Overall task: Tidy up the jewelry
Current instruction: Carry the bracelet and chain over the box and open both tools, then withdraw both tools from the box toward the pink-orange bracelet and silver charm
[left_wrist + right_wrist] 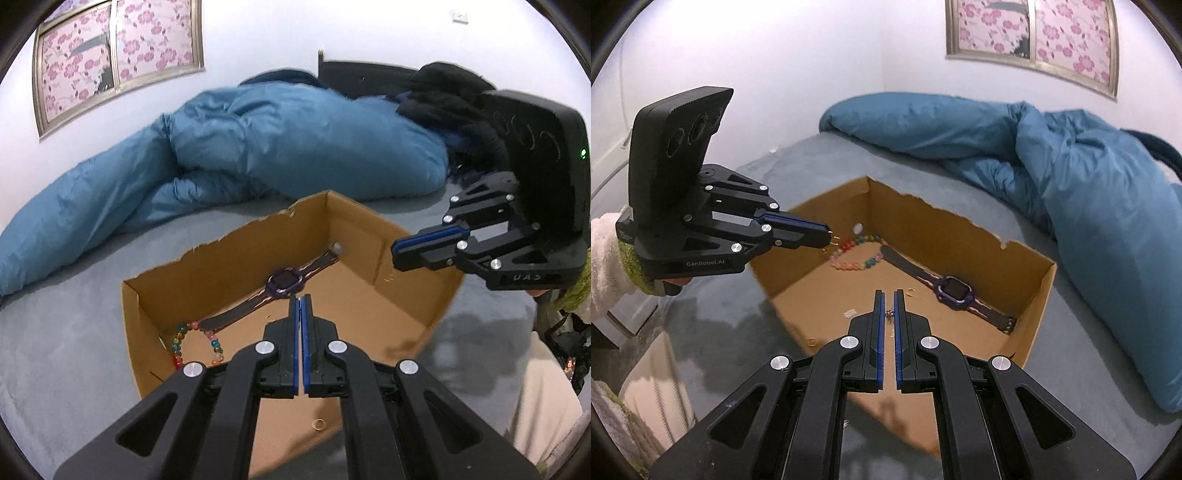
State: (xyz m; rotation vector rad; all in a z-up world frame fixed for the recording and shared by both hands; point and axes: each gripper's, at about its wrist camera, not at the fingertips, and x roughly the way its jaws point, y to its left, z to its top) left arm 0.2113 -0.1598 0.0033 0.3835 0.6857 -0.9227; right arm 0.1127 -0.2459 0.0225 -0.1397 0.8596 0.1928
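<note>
An open cardboard box [236, 240] [1027, 254] lies on a grey bed. Inside are a purple watch [284, 282] [955, 290], a coloured bead bracelet [181, 341] [858, 253], a white pearl [337, 246] [857, 228] and small gold rings [318, 424] [911, 293]. My left gripper [299, 299] [831, 234] is shut on a small gold earring [833, 240] above the box's near-left corner. My right gripper [889, 295] [395, 253] hovers over the box, jaws nearly closed with a narrow gap; a small metallic piece [888, 314] shows between them.
A rumpled blue duvet [258, 147] [1071, 177] lies behind the box. Black clothing [443, 96] sits at the headboard. A floral-curtained window [118, 55] [1034, 40] is on the wall. The person's sleeve [613, 254] holds the left gripper.
</note>
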